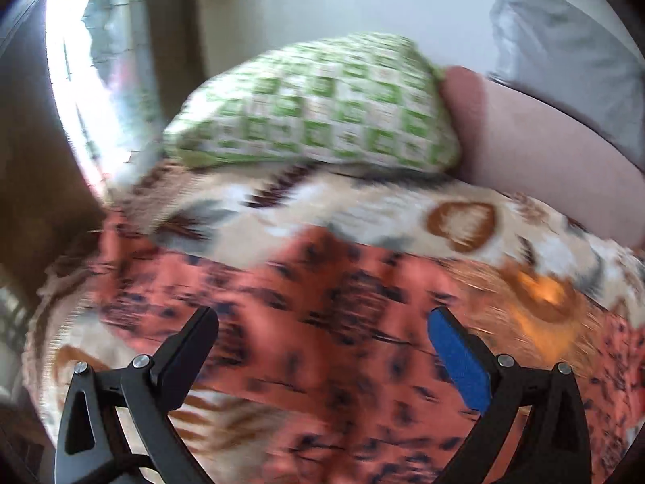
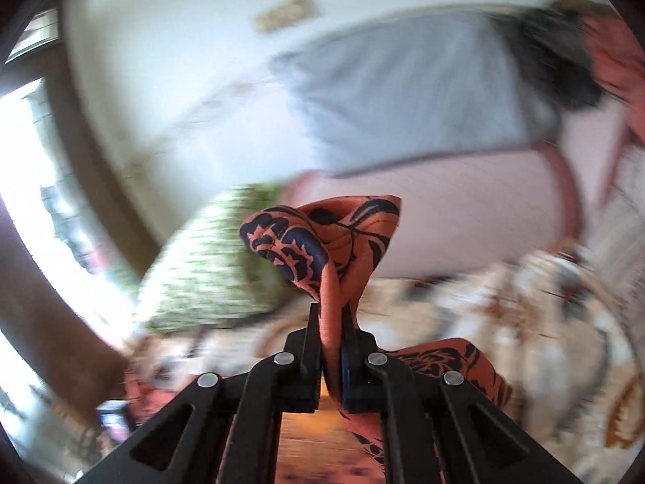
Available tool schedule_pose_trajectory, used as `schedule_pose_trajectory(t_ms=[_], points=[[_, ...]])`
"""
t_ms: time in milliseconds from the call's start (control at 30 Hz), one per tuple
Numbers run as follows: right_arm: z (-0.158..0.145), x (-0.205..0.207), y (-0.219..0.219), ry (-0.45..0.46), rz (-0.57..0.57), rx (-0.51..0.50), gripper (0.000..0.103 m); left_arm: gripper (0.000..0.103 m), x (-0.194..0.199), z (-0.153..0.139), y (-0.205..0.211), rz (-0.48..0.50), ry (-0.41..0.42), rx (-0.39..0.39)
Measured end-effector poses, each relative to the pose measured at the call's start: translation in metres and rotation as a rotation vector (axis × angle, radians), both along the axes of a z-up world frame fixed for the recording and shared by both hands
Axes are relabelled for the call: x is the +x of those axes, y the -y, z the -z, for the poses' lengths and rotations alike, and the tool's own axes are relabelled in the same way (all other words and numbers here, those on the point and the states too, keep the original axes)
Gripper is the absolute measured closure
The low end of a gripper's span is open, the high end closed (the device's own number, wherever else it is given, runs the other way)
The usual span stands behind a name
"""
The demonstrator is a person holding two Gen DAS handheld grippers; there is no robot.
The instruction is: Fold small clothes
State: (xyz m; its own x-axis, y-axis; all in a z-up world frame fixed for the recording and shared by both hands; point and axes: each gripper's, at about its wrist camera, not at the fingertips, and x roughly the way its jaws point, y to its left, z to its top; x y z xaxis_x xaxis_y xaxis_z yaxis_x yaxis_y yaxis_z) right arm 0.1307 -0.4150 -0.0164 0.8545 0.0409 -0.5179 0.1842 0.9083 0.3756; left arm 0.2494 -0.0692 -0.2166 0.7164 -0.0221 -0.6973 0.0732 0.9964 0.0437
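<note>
On the patterned bed cover, spread flat beneath the left gripper: an orange garment with dark navy print, thin and satiny by the look of it. Stands wide open, that left gripper, jaws parted over the cloth and holding nothing. Pinched tight in the right gripper: one edge or corner of the same orange garment, bunched into a crumpled peak above the closed jaws, with more of it trailing down to the right. Blurred badly in both views, so hems and seams not to be made out.

Probably very light and limp, with no stiffness to hold a crease unaided; likely slippery too, given the sheen, so prone to sliding off itself once folded. Not fragile, though liable to snag or bunch if dragged across the cover. Best taken at a free corner or along a hem, opposite the corner already held, so as to tension the fabric flat between two points. Worth pinching only a single layer, not the cover beneath.

Beyond the garment, toward the far edge of the bed: a green checked pillow, and beside it a bare leg in grey shorts.
</note>
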Motion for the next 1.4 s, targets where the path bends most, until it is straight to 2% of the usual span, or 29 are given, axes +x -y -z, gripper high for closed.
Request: schedule_pose_trajectory(t_ms=[67,133,233,300,333,433,533,633,733,800,867,1033,1167,1233,1267,1333,1400], points=[[0.009,0.024,-0.044,-0.02,-0.087,0.031,0.095,0.0,0.004,-0.002,-0.023,-0.047,0.006,0.001],[0.036,0.053,-0.087,-0.083,-0.155,0.052,0.092,0.0,0.01,-0.003,-0.049,-0.102,-0.002,-0.019],[0.096,0.093,-0.141,-0.229,-0.245,0.108,0.088,0.0,0.018,-0.003,-0.085,-0.184,-0.023,-0.08],[0.139,0.115,-0.16,-0.318,-0.275,0.136,0.079,0.0,0.02,-0.001,-0.103,-0.243,-0.03,-0.113],[0.154,0.121,-0.164,-0.35,-0.273,0.134,0.079,0.0,0.021,0.0,-0.109,-0.266,-0.031,-0.129],[0.188,0.129,-0.148,-0.405,-0.239,0.148,0.079,0.0,0.023,0.004,-0.117,-0.296,-0.034,-0.151],[0.198,0.118,-0.109,-0.35,-0.195,0.225,0.077,0.0,0.026,0.005,-0.109,-0.278,-0.032,-0.146],[0.189,0.08,-0.069,-0.3,-0.149,0.259,0.073,0.0,0.025,0.003,-0.088,-0.221,-0.023,-0.097],[0.196,0.047,-0.032,-0.316,-0.106,0.306,0.071,0.0,0.023,0.004,-0.064,-0.146,-0.011,-0.067],[0.204,0.027,-0.005,-0.32,-0.066,0.332,0.071,0.0,0.022,0.004,-0.05,-0.106,-0.013,-0.084],[0.213,0.016,0.014,-0.327,-0.028,0.353,0.071,0.0,0.023,0.008,-0.039,-0.056,-0.049,-0.132],[0.227,0.009,0.06,-0.356,0.07,0.398,0.071,0.0,0.032,0.016,-0.023,-0.062,-0.082,-0.134],[0.243,0.001,0.096,-0.39,0.185,0.428,0.071,0.0,0.046,0.025,-0.022,-0.078,-0.112,-0.185],[0.253,-0.001,0.105,-0.404,0.206,0.443,0.071,0.0,0.053,0.032,-0.02,-0.081,-0.131,-0.205],[0.26,0.0,0.109,-0.411,0.206,0.46,0.071,0.003,0.057,0.035,-0.017,-0.073,-0.143,-0.21],[0.272,0.002,0.112,-0.436,0.224,0.461,0.071,0.008,0.06,0.04,-0.012,-0.063,-0.163,-0.185],[0.286,0.008,0.117,-0.487,0.288,0.398,0.071,0.011,0.062,0.044,-0.008,-0.062,-0.181,-0.133]])
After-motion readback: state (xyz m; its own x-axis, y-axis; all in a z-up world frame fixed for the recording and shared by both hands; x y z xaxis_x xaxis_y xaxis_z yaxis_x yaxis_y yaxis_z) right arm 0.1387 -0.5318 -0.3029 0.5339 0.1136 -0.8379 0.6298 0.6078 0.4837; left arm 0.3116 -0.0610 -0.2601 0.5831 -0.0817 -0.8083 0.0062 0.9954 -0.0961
